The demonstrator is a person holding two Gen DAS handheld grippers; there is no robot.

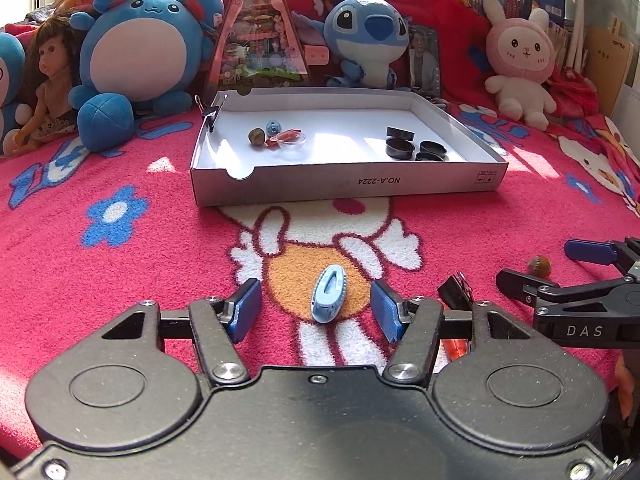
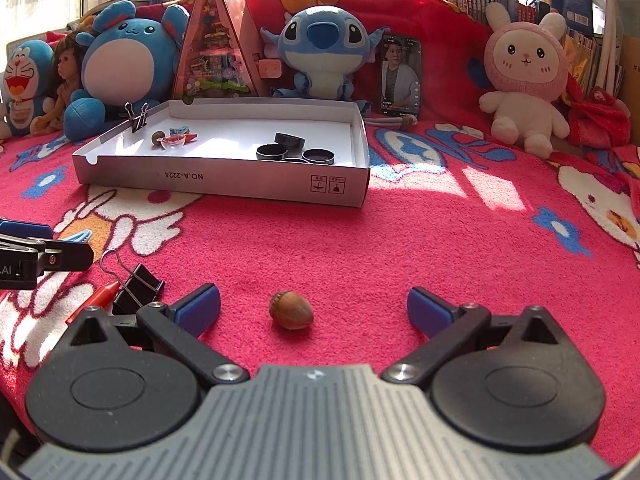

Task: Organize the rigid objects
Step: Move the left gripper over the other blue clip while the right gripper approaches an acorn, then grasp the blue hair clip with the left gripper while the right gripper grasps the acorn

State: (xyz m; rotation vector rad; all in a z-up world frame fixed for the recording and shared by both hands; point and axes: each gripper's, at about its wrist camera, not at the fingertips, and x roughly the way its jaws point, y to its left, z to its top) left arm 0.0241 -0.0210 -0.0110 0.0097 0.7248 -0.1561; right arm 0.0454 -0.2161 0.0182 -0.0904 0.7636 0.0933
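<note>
A light blue plastic piece (image 1: 329, 294) lies on the pink blanket between the blue pads of my left gripper (image 1: 316, 308); the pads stand apart from it on both sides, so the gripper is open. In the right wrist view a brown acorn (image 2: 291, 310) lies between the fingers of my right gripper (image 2: 314, 306), which is wide open and does not touch it. The acorn (image 1: 539, 266) also shows at the right of the left wrist view, by the right gripper's fingers (image 1: 592, 252). A shallow white cardboard box (image 1: 344, 186) holds black rings (image 1: 400, 148), small beads and a clear dish (image 1: 291, 141).
A black binder clip (image 2: 138, 286) and a red piece (image 2: 96, 300) lie left of the right gripper. Another binder clip (image 2: 137, 118) sits on the box's far left rim. Plush toys, a doll, a triangular toy house (image 1: 258, 36) and a phone (image 2: 401, 74) line the back.
</note>
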